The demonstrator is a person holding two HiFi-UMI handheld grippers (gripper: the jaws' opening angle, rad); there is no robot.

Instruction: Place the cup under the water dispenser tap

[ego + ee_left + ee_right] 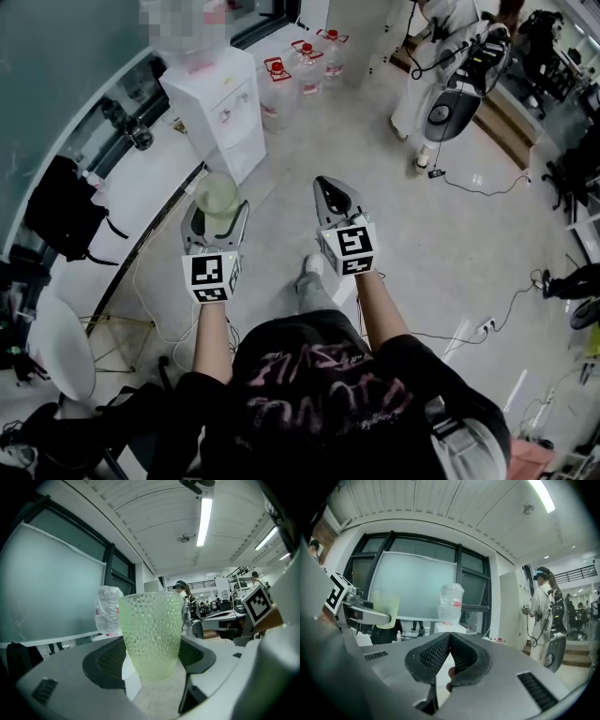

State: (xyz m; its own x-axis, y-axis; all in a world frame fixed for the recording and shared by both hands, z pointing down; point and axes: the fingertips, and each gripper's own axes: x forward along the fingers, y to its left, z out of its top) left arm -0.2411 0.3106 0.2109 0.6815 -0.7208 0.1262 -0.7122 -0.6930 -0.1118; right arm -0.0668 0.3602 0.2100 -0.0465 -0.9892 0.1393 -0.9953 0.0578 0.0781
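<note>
A pale green dimpled cup (217, 198) stands upright between the jaws of my left gripper (215, 223), which is shut on it; in the left gripper view the cup (151, 637) fills the middle, with the black pads against its sides. The white water dispenser (216, 111) with a clear bottle on top stands ahead and to the left, well apart from the cup. Its bottle (108, 610) shows behind the cup. My right gripper (337, 202) is shut with nothing in it, level with the left one. In the right gripper view, the cup (385, 608) appears at left and the dispenser bottle (451, 603) in the middle.
Several water jugs (305, 64) with red caps stand on the floor right of the dispenser. A person in white (439, 70) with gear stands far right. A white counter (122, 187) runs along the left wall, with a black bag (61, 202) on it. Cables lie across the floor.
</note>
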